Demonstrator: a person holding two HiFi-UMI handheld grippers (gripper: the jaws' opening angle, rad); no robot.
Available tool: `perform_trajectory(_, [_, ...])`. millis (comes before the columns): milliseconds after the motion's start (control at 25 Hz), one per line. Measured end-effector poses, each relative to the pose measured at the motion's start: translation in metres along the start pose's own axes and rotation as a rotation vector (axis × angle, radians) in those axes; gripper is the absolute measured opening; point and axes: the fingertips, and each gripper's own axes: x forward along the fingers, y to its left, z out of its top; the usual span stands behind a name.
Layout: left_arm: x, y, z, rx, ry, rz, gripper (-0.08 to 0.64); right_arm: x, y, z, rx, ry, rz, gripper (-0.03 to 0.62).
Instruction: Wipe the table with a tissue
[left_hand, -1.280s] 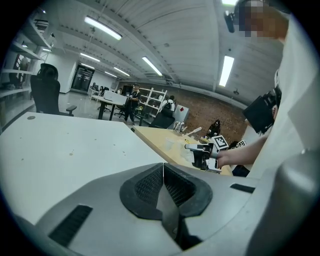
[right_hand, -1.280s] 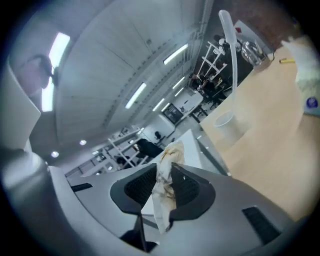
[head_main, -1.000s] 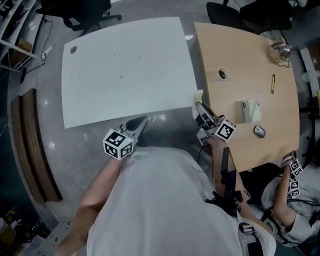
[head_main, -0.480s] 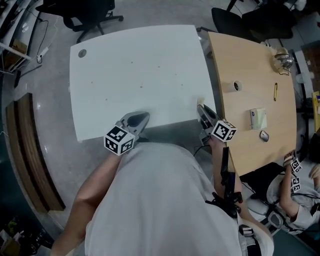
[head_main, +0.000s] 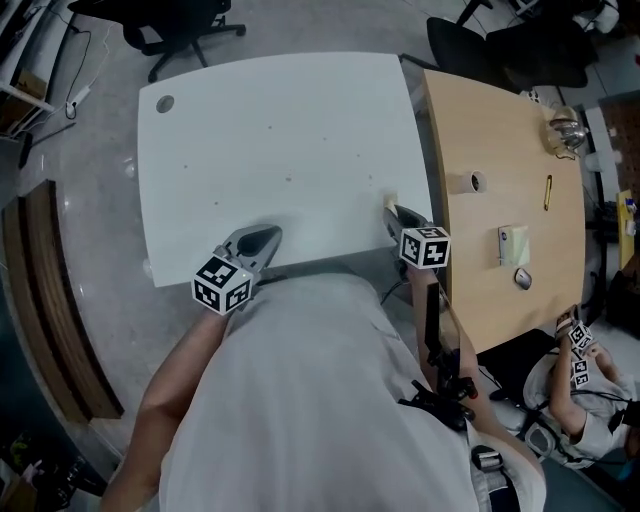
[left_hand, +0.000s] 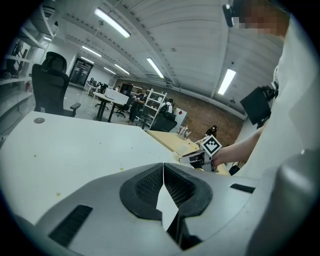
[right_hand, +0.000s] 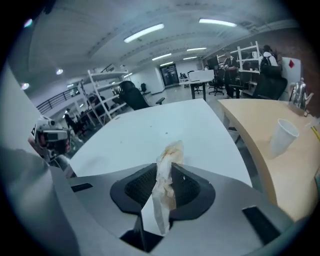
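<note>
A: What am I looking at here?

B: The big white table (head_main: 280, 130), mostly bare, with a wooden table (head_main: 500, 150) butted against its right side (a paper cup (head_main: 473, 183) and some small clutter sit on that one). The person stands at the near edge of the white one, a gripper in each hand.

A: And the tongs?

B: The left gripper (head_main: 265, 238) hangs over the near edge, jaws pressed together with nothing between them. The right gripper (head_main: 392, 212) is by the near right corner, jaws clamped tight on the tissue (right_hand: 171, 152), a crumpled strip that pokes up past the tips.

A: Is the tissue on the surface yet?

B: I can't tell. From overhead its tip lies right at the table's edge, touching or just above.

A: So how much is wiped?

B: Hardly any, I'd say. The tissue is in hand, which is the first part done. But small dark specks (head_main: 288, 180) dot the middle of the top, well away from the tissue, so nearly the whole sweep is left.
</note>
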Motion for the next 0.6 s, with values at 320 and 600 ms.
perform_trajectory(320, [0.021,-0.002,0.011,-0.005,0.008,0.020,0.008,0.030,-0.005,0.005,-0.096,0.070,-0.001,0.091])
perform_trajectory(600, [0.033,0.001,0.013,-0.017,0.021,0.040,0.008,0.047,-0.004,-0.003,-0.121,0.119,-0.026,0.091])
